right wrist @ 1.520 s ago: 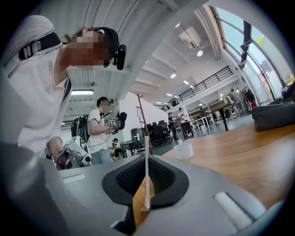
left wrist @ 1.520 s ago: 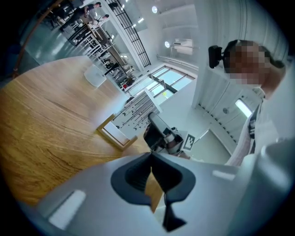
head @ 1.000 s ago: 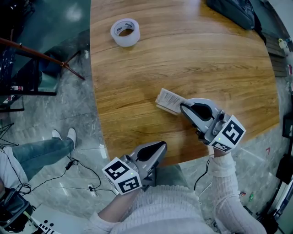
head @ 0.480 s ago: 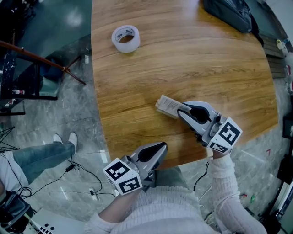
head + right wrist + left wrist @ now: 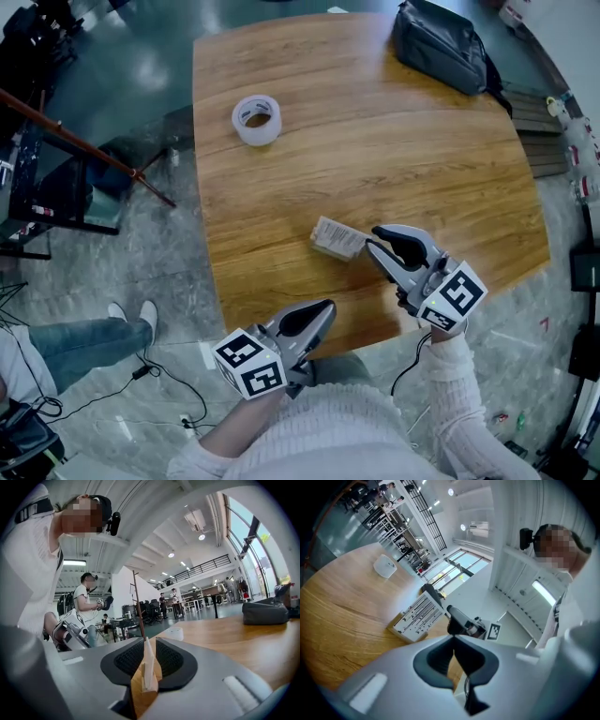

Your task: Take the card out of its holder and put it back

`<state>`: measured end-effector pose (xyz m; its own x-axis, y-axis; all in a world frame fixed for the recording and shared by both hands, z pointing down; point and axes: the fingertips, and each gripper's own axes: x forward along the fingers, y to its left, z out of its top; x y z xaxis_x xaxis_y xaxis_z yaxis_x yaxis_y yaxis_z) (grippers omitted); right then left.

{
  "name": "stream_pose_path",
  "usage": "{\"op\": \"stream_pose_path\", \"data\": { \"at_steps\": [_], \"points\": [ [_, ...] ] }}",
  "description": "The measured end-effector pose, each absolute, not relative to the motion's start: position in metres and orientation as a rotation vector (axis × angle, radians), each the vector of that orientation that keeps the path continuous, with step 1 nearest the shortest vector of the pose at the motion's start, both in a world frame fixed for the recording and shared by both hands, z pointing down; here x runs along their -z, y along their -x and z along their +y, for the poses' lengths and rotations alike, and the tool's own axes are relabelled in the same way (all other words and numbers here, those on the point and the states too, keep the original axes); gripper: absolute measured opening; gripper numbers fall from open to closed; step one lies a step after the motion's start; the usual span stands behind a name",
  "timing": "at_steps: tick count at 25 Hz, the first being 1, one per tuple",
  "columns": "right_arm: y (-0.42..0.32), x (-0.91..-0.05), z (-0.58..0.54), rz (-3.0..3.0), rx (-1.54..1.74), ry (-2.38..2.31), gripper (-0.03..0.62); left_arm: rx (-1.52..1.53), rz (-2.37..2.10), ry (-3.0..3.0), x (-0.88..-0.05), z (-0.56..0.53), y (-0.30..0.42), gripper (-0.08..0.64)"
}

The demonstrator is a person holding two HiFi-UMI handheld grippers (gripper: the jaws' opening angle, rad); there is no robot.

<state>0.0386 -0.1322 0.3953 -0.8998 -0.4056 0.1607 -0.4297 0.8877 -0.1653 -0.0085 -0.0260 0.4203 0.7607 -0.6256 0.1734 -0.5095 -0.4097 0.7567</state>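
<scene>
Now, near the far left corner of the worktop (image 5: 422, 159) you have a tape roll (image 5: 256, 119) lying flat. Your left gripper (image 5: 325, 307) hangs over the near edge, its jaws closed tip to tip with nothing between them.

Just right of it, a little in from the near edge, the card (image 5: 339, 236) stands in its holder (image 5: 149, 679) on the worktop. Its printed face is turned toward your left gripper.

Your right gripper (image 5: 371, 236) points at the card from the right, with its tips just beside the holder. Its jaws have just been opening and now stand a narrow way apart. In the right gripper view you see the card edge-on in the gap, and neither pad presses on it.

At the far right corner lies a dark bag (image 5: 441, 45).
</scene>
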Motion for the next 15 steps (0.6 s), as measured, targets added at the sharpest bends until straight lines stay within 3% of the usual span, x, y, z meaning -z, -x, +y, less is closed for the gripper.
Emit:
{"op": "stream_pose_path", "data": {
  "at_steps": [4, 8, 15],
  "points": [
    [-0.047, -0.371, -0.122, -2.914, -0.251, -0.715, 0.073, 0.170, -0.833, -2.150, -0.403, -0.029, 0.010, 0.008],
    [-0.047, -0.364, -0.106, -2.857, -0.235, -0.776, 0.001, 0.140, -0.843, -2.204, -0.393, -0.030, 0.014, 0.008],
    [-0.043, -0.373, -0.078, -2.802, -0.343, -0.848, 0.000, 0.056, -0.910, -2.278, -0.386, -0.031, 0.020, 0.008]
  ]
}}
